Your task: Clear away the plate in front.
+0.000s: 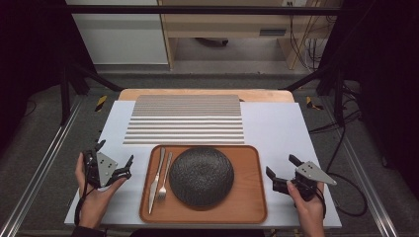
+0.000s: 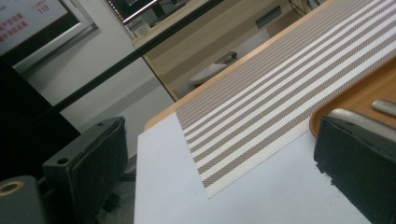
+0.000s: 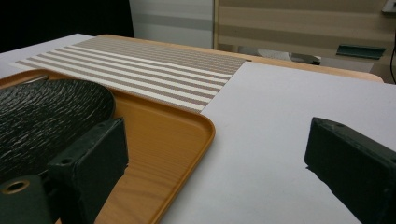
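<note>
A wooden tray point(image 1: 247, 163) lies at the near middle of the white table. On it a dark textured plate point(image 1: 201, 176) lies beside a knife point(image 1: 156, 179) and a fork point(image 1: 165, 177) at its left. Behind the tray lies a striped placemat point(image 1: 185, 119). My left gripper point(image 1: 114, 157) hovers just left of the tray, open, nothing between its jaws. My right gripper point(image 1: 281, 166) is just right of the tray, also open and empty. The left gripper view has the placemat point(image 2: 280, 88) and the tray's corner point(image 2: 369, 93). The right gripper view shows the plate point(image 3: 46, 121) and tray point(image 3: 173, 130).
The white table surface point(image 1: 281, 128) has bare room on both sides of the tray. A wooden table edge point(image 1: 207, 92) runs behind the placemat. Metal rails point(image 1: 44, 163) flank the table. Cabinets and cables stand beyond.
</note>
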A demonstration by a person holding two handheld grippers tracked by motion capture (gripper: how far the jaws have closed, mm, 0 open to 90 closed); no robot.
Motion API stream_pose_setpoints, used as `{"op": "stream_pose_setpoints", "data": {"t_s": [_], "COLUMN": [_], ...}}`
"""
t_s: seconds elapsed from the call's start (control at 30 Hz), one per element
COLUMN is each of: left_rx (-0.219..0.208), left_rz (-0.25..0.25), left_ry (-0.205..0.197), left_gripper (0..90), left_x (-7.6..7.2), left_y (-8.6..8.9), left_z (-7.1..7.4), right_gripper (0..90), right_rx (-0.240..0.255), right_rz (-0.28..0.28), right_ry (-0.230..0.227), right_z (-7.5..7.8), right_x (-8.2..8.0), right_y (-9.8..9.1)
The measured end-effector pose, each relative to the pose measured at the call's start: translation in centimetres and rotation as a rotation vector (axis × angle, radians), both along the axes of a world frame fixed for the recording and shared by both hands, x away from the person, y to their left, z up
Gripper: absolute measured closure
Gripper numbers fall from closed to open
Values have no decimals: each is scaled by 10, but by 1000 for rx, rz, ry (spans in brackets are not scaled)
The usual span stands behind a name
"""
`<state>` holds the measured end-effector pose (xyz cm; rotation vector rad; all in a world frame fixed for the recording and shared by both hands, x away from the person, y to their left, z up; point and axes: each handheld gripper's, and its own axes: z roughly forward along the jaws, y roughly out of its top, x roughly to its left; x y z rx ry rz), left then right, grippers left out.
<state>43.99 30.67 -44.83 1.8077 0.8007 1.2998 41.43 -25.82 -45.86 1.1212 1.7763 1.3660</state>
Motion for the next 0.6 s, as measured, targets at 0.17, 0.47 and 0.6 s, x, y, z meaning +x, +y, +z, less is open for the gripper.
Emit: {"op": "stream_pose_setpoints", "data": {"t_s": [0.17,0.47,0.6], "left_rx": [-117,-235,-281], "left_rz": [-33,-88,-107], "left_ry": [34,30,7], "left_gripper": [30,28,29], "left_x": [2,-5,-9], "left_y": [4,4,5], "left_z": [-1,5,12], "right_gripper": [63,63,63], "right_rx": [-1,-1,-2], "right_rz": [0,-1,-1], "right_ry": [-1,-1,-3], "right_z": [0,0,0], "right_x": [0,0,-1], "right_y": [0,0,-1]}}
